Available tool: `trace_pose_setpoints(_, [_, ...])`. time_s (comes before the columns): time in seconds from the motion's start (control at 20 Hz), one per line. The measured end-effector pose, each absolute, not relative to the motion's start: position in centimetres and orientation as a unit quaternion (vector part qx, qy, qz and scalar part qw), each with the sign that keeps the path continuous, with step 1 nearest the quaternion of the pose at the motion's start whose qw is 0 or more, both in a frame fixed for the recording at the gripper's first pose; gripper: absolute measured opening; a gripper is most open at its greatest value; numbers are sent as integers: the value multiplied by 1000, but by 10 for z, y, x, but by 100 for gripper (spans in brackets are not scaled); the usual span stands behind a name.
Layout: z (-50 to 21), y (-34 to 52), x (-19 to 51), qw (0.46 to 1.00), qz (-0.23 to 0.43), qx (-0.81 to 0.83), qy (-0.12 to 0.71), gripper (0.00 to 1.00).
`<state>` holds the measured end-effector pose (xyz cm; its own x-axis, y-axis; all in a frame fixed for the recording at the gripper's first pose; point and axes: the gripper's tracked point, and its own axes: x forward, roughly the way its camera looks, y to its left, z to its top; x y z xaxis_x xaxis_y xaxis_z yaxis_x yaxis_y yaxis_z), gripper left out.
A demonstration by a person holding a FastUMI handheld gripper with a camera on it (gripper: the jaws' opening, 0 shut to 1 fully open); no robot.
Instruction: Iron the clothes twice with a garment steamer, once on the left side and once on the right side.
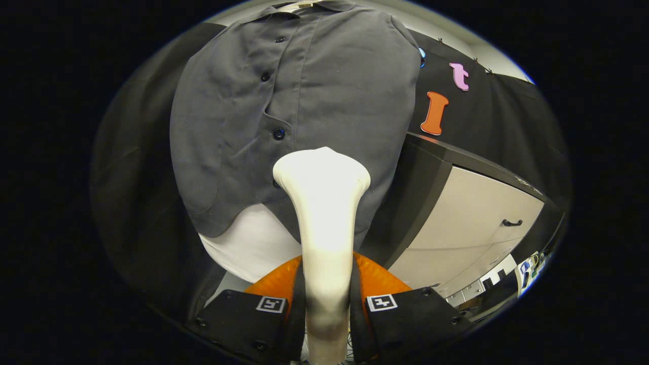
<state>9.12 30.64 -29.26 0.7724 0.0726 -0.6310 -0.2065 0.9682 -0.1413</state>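
Gripper (327, 304): both fingers clamped on the neck of the white garment steamer (324, 213), held between them. The handle looks rigid and smooth, likely slippery; a grip low on the narrow neck seems sound, and the wide head may make it top-heavy. Steamer head sits near the placket at the lower front of the grey button shirt (299, 96); contact unclear. Shirt hangs over a white form (253, 243); thin, soft fabric, will yield under pressure. Cabinet (471, 218) beyond, to one side.

Tongs (327, 304): two broad, flat-topped blocks side by side, each bearing a square white-bordered fiducial tag near its inner front corner. Small round screw heads along outer edges. Ribbed orange housing bulging up behind and between them.
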Motion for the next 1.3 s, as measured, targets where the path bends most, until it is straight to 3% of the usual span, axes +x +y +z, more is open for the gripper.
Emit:
trace_pose_setpoints(0.8, [-43, 381, 113, 981, 158, -40, 107, 44])
trace_pose_setpoints(1.3, [-23, 446, 144, 974, 196, -28, 115, 44])
